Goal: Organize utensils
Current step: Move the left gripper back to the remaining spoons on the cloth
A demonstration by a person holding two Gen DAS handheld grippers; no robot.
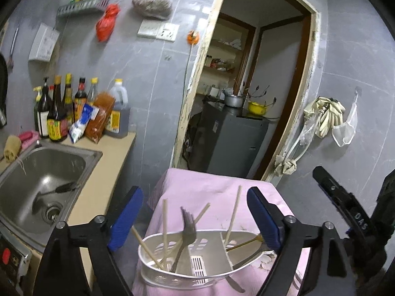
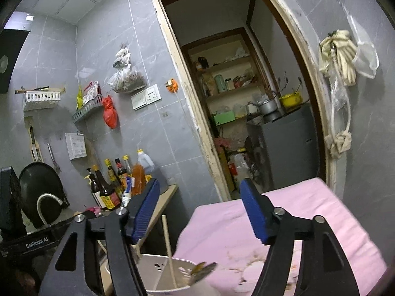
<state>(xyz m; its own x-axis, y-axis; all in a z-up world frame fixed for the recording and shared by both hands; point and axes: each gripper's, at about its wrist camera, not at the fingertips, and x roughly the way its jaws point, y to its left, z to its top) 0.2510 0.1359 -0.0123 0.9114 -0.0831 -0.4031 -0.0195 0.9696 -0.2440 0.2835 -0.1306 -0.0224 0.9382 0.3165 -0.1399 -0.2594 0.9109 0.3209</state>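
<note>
Utensils, chopsticks (image 1: pixel 165 224) and a fork (image 1: pixel 188 224), stand in the white holder (image 1: pixel 158 276) on the pink-covered bench (image 1: pixel 212 187). Both grippers' fingers are spread, empty; sort by type, lifting one piece at a time.

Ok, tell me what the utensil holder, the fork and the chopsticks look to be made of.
Utensil holder: likely white plastic, glossy, with moulded slots. Fork: apparently metal, grey with a dull sheen. Chopsticks: probably wood or bamboo, pale tan and matte.
</note>
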